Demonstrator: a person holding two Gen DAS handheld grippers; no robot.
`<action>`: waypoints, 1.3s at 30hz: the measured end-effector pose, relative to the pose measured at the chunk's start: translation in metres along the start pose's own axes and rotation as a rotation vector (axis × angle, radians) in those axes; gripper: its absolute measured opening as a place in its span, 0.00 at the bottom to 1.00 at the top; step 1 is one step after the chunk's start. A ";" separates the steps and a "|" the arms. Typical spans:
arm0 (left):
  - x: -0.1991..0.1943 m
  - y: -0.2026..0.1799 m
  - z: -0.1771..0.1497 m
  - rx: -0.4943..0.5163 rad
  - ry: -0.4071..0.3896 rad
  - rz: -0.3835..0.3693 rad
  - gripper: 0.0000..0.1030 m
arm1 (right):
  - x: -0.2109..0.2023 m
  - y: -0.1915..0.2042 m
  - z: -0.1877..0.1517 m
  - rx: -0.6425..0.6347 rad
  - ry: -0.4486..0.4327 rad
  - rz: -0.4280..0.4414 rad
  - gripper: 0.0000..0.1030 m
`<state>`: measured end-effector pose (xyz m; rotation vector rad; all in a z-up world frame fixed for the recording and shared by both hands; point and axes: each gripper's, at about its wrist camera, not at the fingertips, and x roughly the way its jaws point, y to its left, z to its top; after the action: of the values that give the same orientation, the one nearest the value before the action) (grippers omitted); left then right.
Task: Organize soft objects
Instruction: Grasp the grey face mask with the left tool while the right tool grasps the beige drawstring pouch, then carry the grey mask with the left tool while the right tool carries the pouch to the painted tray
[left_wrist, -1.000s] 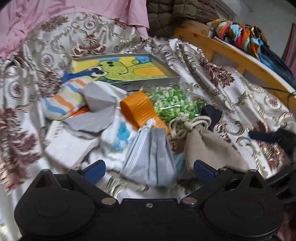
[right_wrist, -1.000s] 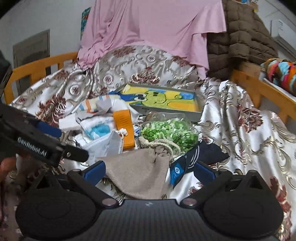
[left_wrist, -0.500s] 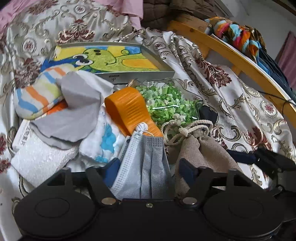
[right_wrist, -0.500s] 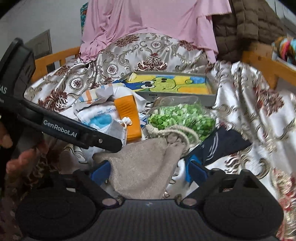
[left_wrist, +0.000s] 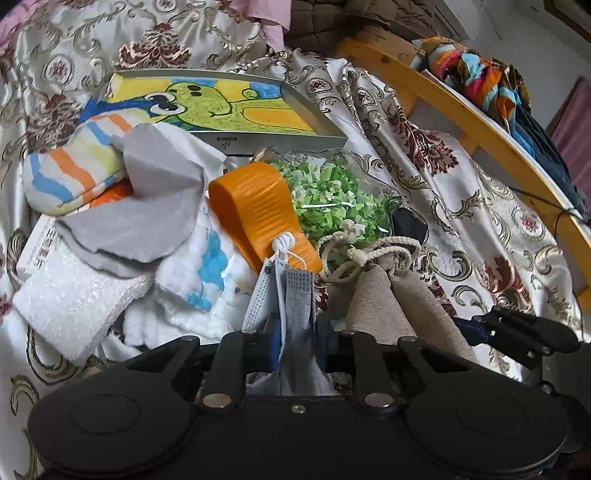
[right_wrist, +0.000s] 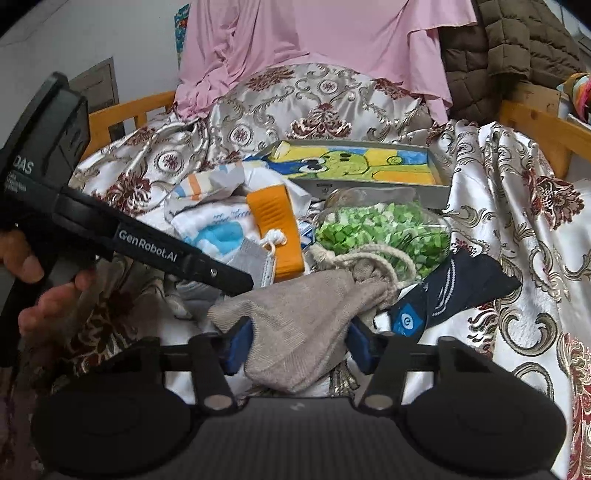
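Left gripper (left_wrist: 297, 343) jaws closing on a pleated grey mask (left_wrist: 291, 295); right gripper (right_wrist: 297, 345) closing on a beige drawstring pouch (right_wrist: 295, 317).

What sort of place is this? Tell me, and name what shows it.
Probably a bedroom: the items lie on a bed spread with a floral satin bedcover, inside a wooden bed frame, with a pink cloth and a quilted brown blanket heaped at its head.
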<state>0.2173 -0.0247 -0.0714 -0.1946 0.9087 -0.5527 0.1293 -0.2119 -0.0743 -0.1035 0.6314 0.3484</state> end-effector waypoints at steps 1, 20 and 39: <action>-0.001 0.001 0.000 -0.013 0.000 -0.006 0.18 | 0.000 0.000 0.000 -0.001 0.001 -0.002 0.50; -0.079 -0.013 -0.008 -0.036 -0.240 -0.094 0.12 | -0.044 0.011 0.000 -0.058 -0.218 -0.091 0.21; -0.048 0.074 0.144 -0.118 -0.519 -0.012 0.12 | 0.013 0.002 0.127 -0.180 -0.348 -0.081 0.22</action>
<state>0.3352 0.0532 0.0214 -0.4284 0.4347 -0.4297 0.2096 -0.1807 0.0204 -0.2347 0.2498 0.3345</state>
